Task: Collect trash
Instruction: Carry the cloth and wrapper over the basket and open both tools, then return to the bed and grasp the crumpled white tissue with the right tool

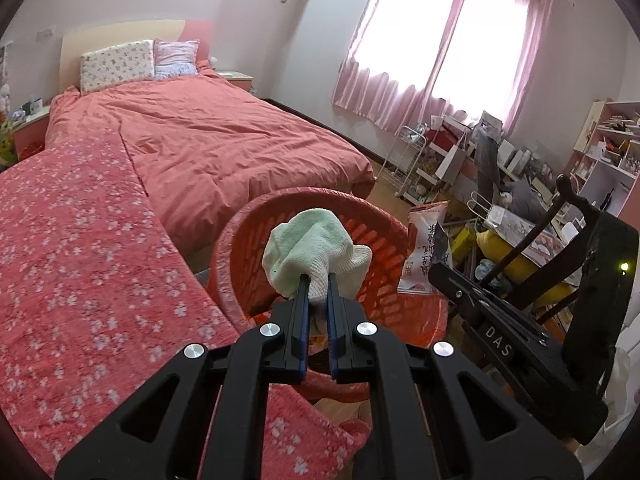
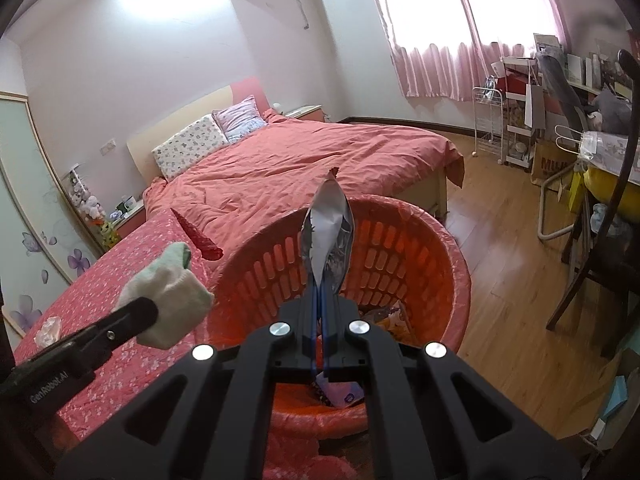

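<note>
Two grippers, both loaded, both poised at the orange basket (image 2: pixel 400 256) beside the bed (image 2: pixel 320 160). Right gripper (image 2: pixel 320 300) pinched tight on the bottom edge of a torn snack bag (image 2: pixel 328 232): silver inside showing, long axis running straight ahead along the fingers, torn mouth pointing away toward the far rim, body of the bag directly above the basket's opening with other wrappers visible on the bottom. Left gripper (image 1: pixel 318 292) clamped on a bunched pale green sock (image 1: pixel 312 252), cuff end caught between the pads, toe end bulging forward over the near rim; from the right wrist view, seemingly more over the bed's edge than over the opening, so the right side judged better placed for a drop. Likely next: spreading the right fingers to let the bag fall straight down, the left needing a short carry rightward first. Still on the floral blanket (image 1: pixel 80 240): a red wrapper (image 2: pixel 200 238) and a crumpled tissue (image 2: pixel 48 330), both nearer the left gripper.
</note>
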